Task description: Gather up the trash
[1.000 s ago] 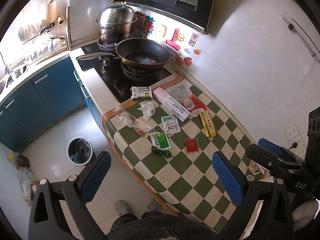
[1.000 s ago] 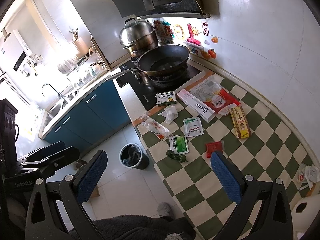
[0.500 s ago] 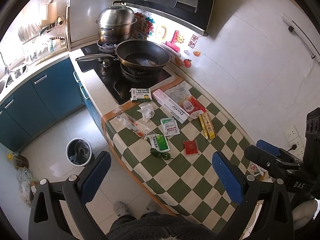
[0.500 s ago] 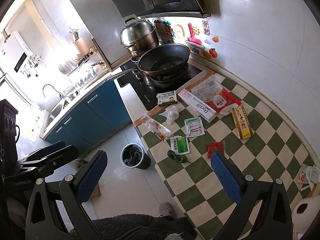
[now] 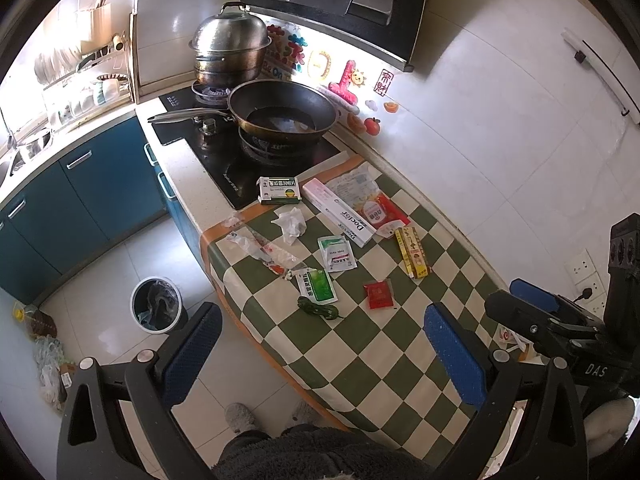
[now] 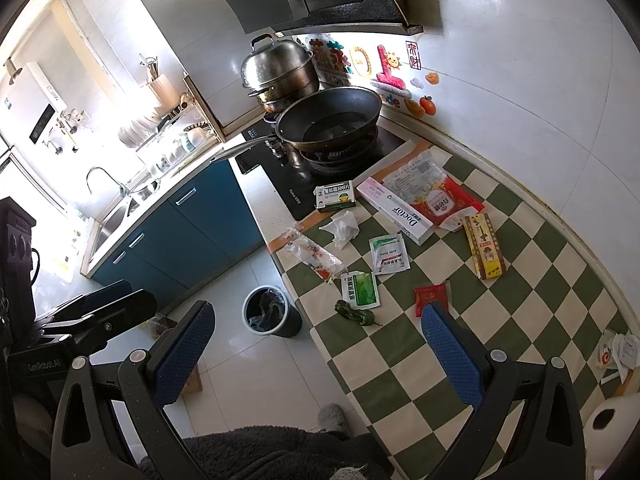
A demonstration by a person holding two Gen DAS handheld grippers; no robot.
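Trash lies on a green-and-white checked counter (image 5: 372,344): a crumpled tissue (image 5: 291,223), a clear wrapper (image 5: 262,249), two green-white sachets (image 5: 337,254), a red sachet (image 5: 377,295), a dark green pepper (image 5: 317,308), a white Doctor box (image 5: 339,213), a yellow box (image 5: 412,252) and a red bag (image 5: 380,212). A small bin (image 5: 157,310) stands on the floor to the left; it also shows in the right wrist view (image 6: 267,311). My left gripper (image 5: 320,356) and right gripper (image 6: 316,352) are open, empty, held high above the counter's near edge.
A black wok (image 5: 282,114) and a steel steamer pot (image 5: 230,52) sit on the hob beyond the trash. Blue cabinets (image 5: 88,184) and a sink (image 6: 116,212) are to the left. A green-white box (image 5: 279,190) lies at the hob's edge.
Both grippers have drifted slightly; the counter and trash sit a little higher and nearer in both views. Nothing was grasped or moved.
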